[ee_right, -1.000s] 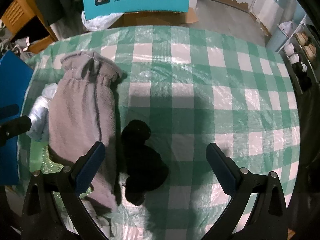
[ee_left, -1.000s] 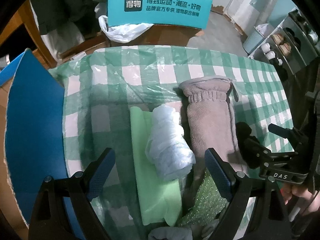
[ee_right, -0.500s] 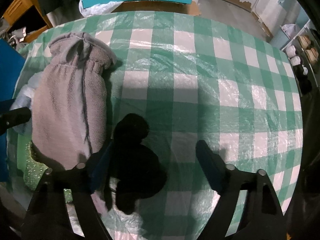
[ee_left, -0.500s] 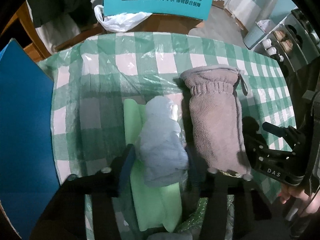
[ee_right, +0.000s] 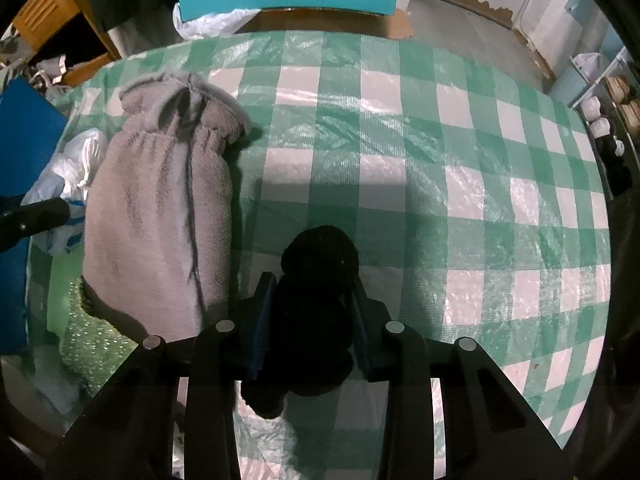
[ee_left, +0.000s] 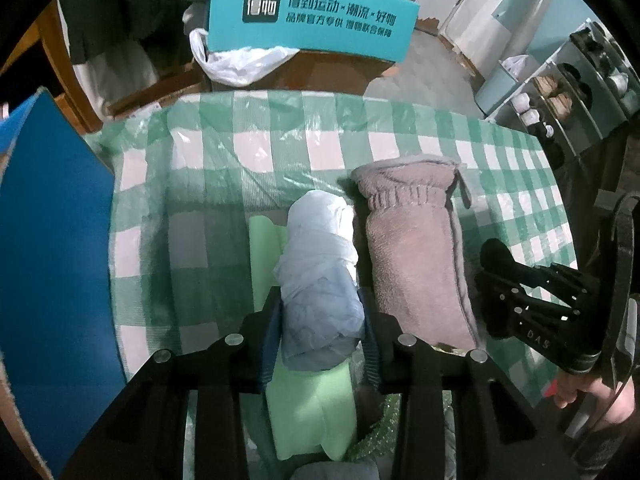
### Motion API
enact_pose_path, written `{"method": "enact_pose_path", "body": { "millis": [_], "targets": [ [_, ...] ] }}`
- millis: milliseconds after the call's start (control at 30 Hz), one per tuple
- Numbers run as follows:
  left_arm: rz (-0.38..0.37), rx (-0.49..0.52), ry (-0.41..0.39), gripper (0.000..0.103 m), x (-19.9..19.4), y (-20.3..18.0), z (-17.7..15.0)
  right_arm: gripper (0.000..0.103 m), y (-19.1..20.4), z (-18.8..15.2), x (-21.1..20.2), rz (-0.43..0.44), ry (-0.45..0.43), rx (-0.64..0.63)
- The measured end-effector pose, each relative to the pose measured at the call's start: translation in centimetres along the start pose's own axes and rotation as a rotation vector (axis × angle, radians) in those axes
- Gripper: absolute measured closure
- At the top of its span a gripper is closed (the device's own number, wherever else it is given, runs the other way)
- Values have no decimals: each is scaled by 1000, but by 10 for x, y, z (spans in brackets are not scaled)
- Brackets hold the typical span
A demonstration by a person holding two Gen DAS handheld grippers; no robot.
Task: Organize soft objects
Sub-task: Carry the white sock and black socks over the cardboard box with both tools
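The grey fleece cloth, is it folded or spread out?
Folded: the grey fleece cloth lies as a narrow bundle, gathered band at its far end.

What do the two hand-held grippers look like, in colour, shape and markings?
Both are matte black. The left gripper and the right gripper each have two flat, angular fingers with round silver bolt heads and blue pads on the inner faces of the jaws. In the left wrist view, the right gripper's side shows a ribbed black body with small rivets and white letters "DAS". No cables or sleeves are visible.
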State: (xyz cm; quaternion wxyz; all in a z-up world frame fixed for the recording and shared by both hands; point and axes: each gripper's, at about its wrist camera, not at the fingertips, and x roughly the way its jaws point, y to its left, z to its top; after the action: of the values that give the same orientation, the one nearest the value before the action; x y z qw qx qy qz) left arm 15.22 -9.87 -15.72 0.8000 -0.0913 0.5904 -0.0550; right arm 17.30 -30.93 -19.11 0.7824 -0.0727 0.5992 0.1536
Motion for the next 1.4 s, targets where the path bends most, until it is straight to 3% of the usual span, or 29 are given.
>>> {"method": "enact_pose_path", "body": {
  "millis": [1400],
  "targets": [
    [39, 75, -148, 67, -106, 0, -55, 70, 57, -13, -130, 87, -236, -97]
  ]
}}
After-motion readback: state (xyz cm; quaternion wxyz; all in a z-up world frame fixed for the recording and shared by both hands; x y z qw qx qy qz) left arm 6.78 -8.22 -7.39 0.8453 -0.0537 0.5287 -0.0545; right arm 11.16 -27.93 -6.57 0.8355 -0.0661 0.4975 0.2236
